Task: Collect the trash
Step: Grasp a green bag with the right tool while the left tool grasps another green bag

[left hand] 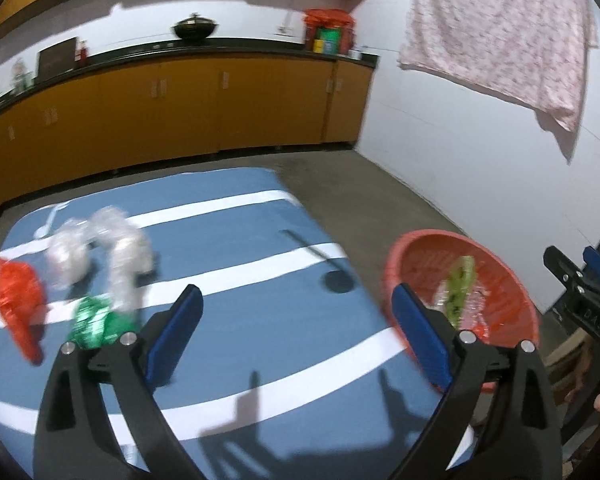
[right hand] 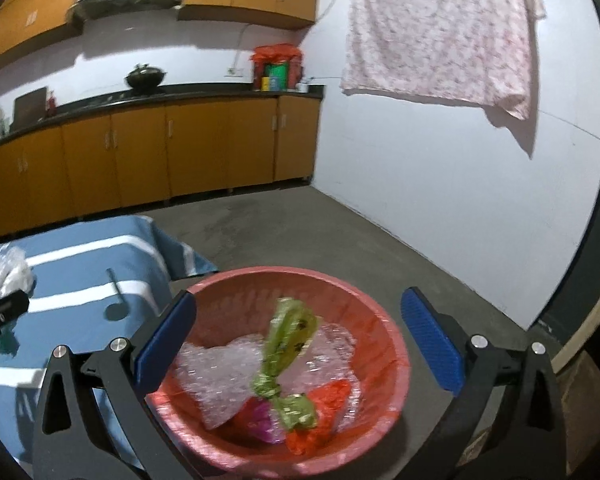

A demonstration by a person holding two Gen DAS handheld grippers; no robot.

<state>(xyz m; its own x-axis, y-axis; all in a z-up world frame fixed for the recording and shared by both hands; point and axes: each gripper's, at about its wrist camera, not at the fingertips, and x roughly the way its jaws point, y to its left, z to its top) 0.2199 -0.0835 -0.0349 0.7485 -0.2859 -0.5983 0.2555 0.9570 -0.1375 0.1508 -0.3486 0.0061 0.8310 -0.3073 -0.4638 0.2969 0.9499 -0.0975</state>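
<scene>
Orange cabinets, hanging cloth (floral), ladle

Indoor light adequate; I see hard shadows on the striped cloth, motion blur, fisheye bending at edges.

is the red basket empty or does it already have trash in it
Not empty. The red basket already holds a knotted green wrapper, clear crumpled plastic and a red scrap lying on its bottom.

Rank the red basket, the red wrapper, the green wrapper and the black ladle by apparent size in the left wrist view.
1. red basket
2. red wrapper
3. green wrapper and black ladle: too alike to separate.
</scene>
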